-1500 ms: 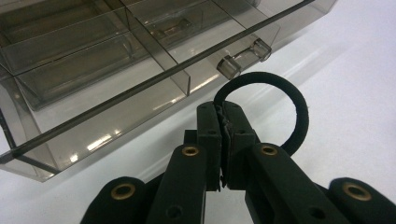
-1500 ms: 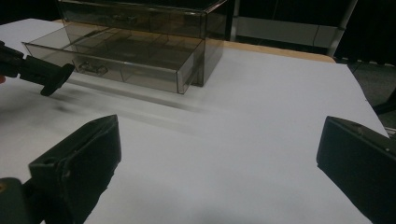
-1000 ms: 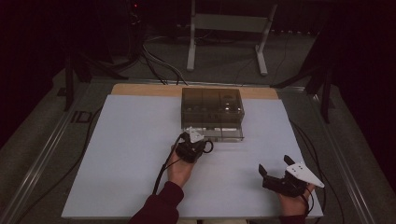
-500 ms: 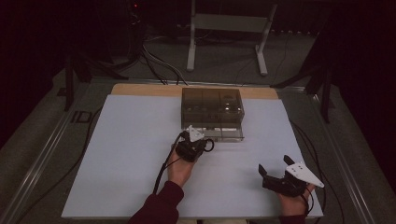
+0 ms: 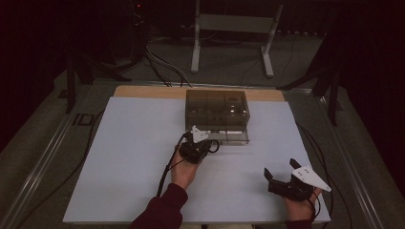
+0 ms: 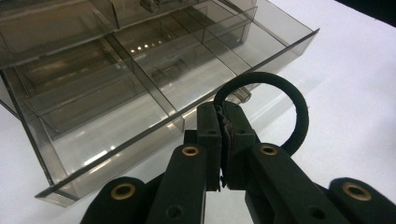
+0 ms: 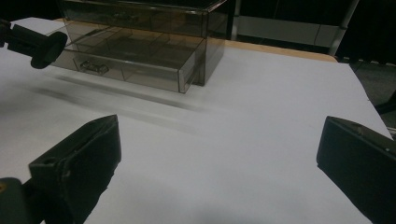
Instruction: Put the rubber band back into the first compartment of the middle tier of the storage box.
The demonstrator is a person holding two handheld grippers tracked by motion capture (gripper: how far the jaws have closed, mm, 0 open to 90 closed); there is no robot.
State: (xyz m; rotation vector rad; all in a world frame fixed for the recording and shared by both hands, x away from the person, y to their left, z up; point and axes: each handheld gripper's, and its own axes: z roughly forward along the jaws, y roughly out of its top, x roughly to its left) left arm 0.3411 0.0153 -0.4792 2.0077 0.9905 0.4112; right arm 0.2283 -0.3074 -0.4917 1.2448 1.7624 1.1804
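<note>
Left gripper view: left gripper (image 6: 223, 128) is pinching a black hair tie (image 6: 295, 100), jaws pressed together on the band, loop sticking out at 1 o'clock just beside the open drawer (image 6: 140, 100) of a smoky clear organizer (image 5: 217, 107). Right gripper (image 5: 281, 172) is idling at 5 o'clock on the white table (image 5: 124, 157), jaws spread wide, gripping nothing.

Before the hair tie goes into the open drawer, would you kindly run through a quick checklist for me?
1. Left gripper shut on the black hair tie: ok.
2. Bottom drawer of the smoked clear organizer pulled open: ok.
3. Nearest drawer compartments free of items: ok, they look empty.
4. Hair tie over a compartment: not ok, it hangs in front of the drawer's front wall.
5. Right gripper open and well apart from the drawer: ok.
</note>
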